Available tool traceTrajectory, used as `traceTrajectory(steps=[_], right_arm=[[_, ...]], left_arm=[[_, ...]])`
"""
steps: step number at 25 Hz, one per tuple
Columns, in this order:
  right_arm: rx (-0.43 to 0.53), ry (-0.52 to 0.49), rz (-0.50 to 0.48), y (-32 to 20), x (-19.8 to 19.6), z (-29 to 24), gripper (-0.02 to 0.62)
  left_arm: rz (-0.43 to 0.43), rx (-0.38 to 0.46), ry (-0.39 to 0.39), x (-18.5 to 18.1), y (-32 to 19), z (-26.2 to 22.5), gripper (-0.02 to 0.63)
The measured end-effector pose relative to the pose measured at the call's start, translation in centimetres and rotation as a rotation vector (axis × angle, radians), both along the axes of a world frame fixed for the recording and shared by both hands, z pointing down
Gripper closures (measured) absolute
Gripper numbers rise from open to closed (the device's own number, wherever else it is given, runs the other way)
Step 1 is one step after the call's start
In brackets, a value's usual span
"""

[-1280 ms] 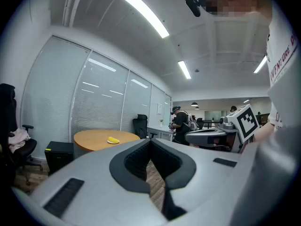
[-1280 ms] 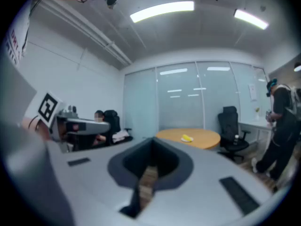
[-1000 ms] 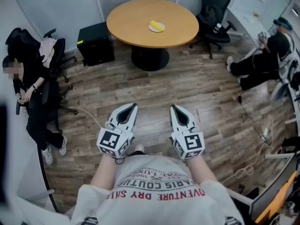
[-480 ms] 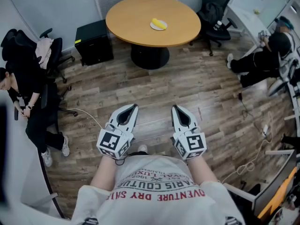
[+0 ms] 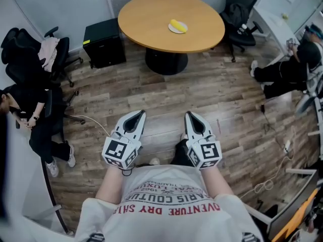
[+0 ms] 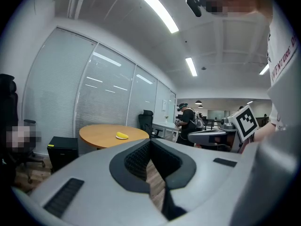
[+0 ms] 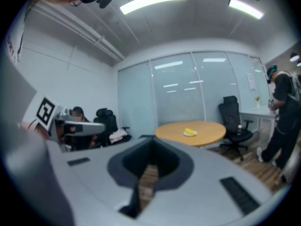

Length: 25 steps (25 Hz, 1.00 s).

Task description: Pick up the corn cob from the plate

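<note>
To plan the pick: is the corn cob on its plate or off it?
On it: the corn cob lies on the white plate, on the round table.

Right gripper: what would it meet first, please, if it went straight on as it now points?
Nothing close: open floor lies ahead of the right gripper, then probably the table, though depth is unclear.

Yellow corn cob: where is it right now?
In the head view the yellow corn cob lies on a small white plate, near the middle of the round wooden table at the top of the picture.
</note>
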State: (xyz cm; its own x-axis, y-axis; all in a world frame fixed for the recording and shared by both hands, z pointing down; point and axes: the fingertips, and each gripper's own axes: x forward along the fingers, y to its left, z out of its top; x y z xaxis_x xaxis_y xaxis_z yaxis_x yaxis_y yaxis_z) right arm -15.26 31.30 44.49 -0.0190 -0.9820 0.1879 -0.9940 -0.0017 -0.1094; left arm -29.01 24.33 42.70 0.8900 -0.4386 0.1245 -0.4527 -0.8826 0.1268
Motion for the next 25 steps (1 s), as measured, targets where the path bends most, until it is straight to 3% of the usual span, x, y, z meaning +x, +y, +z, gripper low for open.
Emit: traceTrajectory(steps=[6, 14, 20, 25], right_arm=[[0.01, -0.002, -0.073, -5.3, 5.0, 0.2, 0.566], [0.031, 0.036, -0.179, -12.2, 15.7, -1.8, 0.566], [0.005, 0.042, -0.198, -15.2, 23.6, -0.6, 0.566], [-0.033, -0.005, -0.186, -17.8, 27.6, 0.6, 0.566]], left_arm=[[-0.083, 0.019, -0.002, 4.3, -4.1, 0.2, 0.574], [-0.183, 0.04, 0.04, 14.4, -10.1, -1.9, 0.574], [-0.213, 0.03, 0.045, 21.6, -12.7, -0.9, 0.574], [-0.237, 0.016, 0.018, 24.4, -15.6, -0.5, 0.574]])
